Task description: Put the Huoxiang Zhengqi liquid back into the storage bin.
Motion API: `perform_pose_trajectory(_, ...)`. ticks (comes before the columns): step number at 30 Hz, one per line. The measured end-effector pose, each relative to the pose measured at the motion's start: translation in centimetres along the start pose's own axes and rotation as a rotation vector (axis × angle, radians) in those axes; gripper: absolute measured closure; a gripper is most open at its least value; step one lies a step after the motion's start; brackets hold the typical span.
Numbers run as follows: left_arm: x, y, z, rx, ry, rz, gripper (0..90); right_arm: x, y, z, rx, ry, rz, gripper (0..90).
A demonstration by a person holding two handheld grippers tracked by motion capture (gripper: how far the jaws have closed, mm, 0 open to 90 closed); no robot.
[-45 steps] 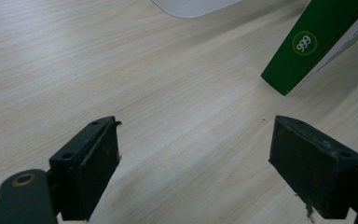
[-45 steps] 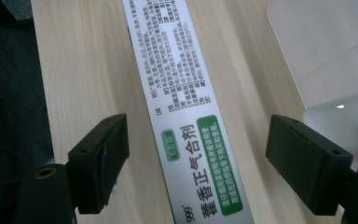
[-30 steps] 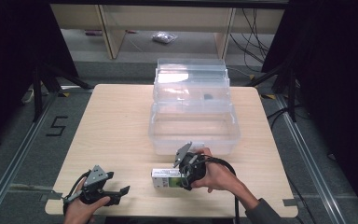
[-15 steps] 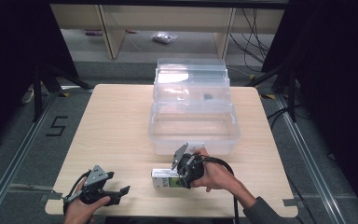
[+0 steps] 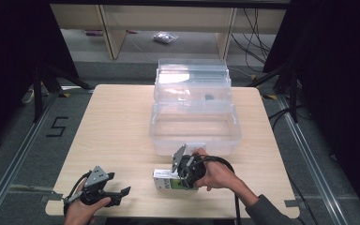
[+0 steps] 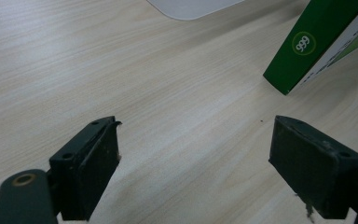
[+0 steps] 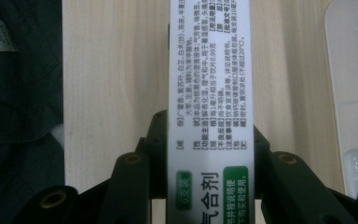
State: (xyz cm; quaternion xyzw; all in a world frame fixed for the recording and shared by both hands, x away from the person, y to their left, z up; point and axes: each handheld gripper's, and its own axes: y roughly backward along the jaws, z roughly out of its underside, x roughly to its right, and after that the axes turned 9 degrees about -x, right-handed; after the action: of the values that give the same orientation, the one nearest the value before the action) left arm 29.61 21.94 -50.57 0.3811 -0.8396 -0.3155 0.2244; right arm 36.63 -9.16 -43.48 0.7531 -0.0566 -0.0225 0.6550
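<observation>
A white and green medicine box lies on the wooden table near its front edge. My right gripper is shut on the box's right end; in the right gripper view the box runs up between the two black jaws, printed side up. My left gripper rests at the table's front left, open, with bare wood between its jaws. In the left gripper view the box's green end shows at the upper right, apart from my gripper.
A clear plastic bin with its lid tipped back stands behind the box, mid-table. A small dark item lies in the lid part. Shelving and cables stand beyond the far edge. Bare wood lies left of the bin.
</observation>
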Motion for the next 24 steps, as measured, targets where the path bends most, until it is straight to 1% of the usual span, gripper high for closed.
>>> perform_pose_trajectory(1, 0.0, 0.0, 0.0, 0.007, 0.002, -0.004, 15.0, 0.2, 0.1, 0.0, 0.013, 0.025, 0.006, 64.8)
perform_pose_trajectory(2, 0.1, 0.0, 0.0, 0.008, 0.006, -0.005, 15.0, 0.2, 0.1, 0.0, 0.013, 0.025, 0.006, 64.8)
perform_pose_trajectory(4, 0.0, 0.0, 0.0, 0.007, 0.005, -0.002, 15.1, 0.0, 0.5, 0.0, -0.006, -0.003, 0.001, 64.9)
perform_pose_trajectory(5, 0.0, 0.0, 0.0, 0.000, -0.001, 0.000, 15.1, 0.0, 0.6, 0.1, -0.011, -0.006, 0.001, 65.0)
perform_pose_trajectory(6, 0.0, 0.0, 0.0, 0.002, 0.000, 0.000, 15.1, 0.1, 0.7, 0.1, -0.009, 0.003, 0.005, 65.1)
perform_pose_trajectory(7, 0.0, 0.0, 0.0, 0.001, 0.000, 0.001, 15.1, 0.0, 0.8, 0.1, -0.008, -0.005, 0.009, 65.2)
perform_pose_trajectory(8, 0.0, 0.0, 0.0, 0.001, 0.000, 0.000, 15.1, 0.3, 0.8, 0.1, 0.000, 0.040, 0.015, 65.2)
perform_pose_trajectory(9, 0.0, 0.0, 0.0, 0.000, -0.001, 0.000, 15.1, 0.4, 0.9, 0.1, 0.013, 0.048, 0.019, 65.3)
perform_pose_trajectory(10, 0.0, 0.0, 0.0, 0.000, -0.001, 0.001, 15.0, 0.1, 1.3, 0.1, -0.011, 0.000, 0.018, 65.3)
perform_pose_trajectory(13, 0.0, 0.0, 0.0, 0.002, 0.001, 0.000, 15.1, 0.1, 1.9, 0.1, -0.006, 0.002, 0.013, 65.3)
perform_pose_trajectory(14, 0.0, 0.0, 0.0, 0.001, -0.001, 0.000, 15.1, 0.3, 2.0, 0.0, 0.019, 0.039, 0.015, 65.4)
perform_pose_trajectory(15, 0.0, 0.0, 0.0, 0.001, 0.000, 0.000, 15.0, 0.0, 2.4, 0.1, 0.012, -0.013, 0.003, 65.4)
perform_pose_trajectory(16, 0.0, 0.0, 0.0, 0.001, 0.000, 0.000, 15.0, 0.1, 2.8, 0.1, 0.012, -0.013, 0.009, 65.3)
perform_pose_trajectory(17, 0.0, 0.0, 0.0, 0.001, -0.001, 0.000, 15.1, 0.2, 3.1, 0.1, 0.022, 0.000, 0.013, 65.3)
perform_pose_trajectory(18, 0.0, 0.0, 0.0, 0.002, 0.001, 0.000, 15.1, 0.3, 3.5, 0.1, 0.025, -0.004, 0.004, 65.4)
perform_pose_trajectory(19, 0.0, 0.0, 0.0, 0.002, 0.003, -0.001, 15.1, 0.5, 3.9, 0.1, 0.025, 0.009, 0.005, 65.3)
perform_pose_trajectory(20, 0.0, 0.0, 0.0, 0.001, 0.002, -0.001, 15.1, 0.4, 4.3, 0.2, 0.019, -0.021, -0.001, 65.3)
perform_pose_trajectory(21, 0.0, 0.0, 0.0, 0.001, -0.002, 0.000, 15.0, 0.8, 4.6, 0.2, 0.036, 0.021, 0.004, 65.3)
perform_pose_trajectory(22, 0.0, 0.0, 0.0, 0.001, -0.001, 0.000, 15.1, 0.8, 4.9, 0.3, 0.035, -0.003, 0.006, 65.4)
perform_pose_trajectory(23, 0.0, 0.0, 0.0, 0.001, -0.001, 0.000, 15.1, 1.1, 5.2, 0.3, 0.037, 0.022, 0.007, 65.3)
perform_pose_trajectory(24, 0.0, 0.0, 0.0, 0.002, -0.001, 0.000, 15.0, 0.9, 5.7, 0.4, 0.021, -0.027, 0.003, 65.4)
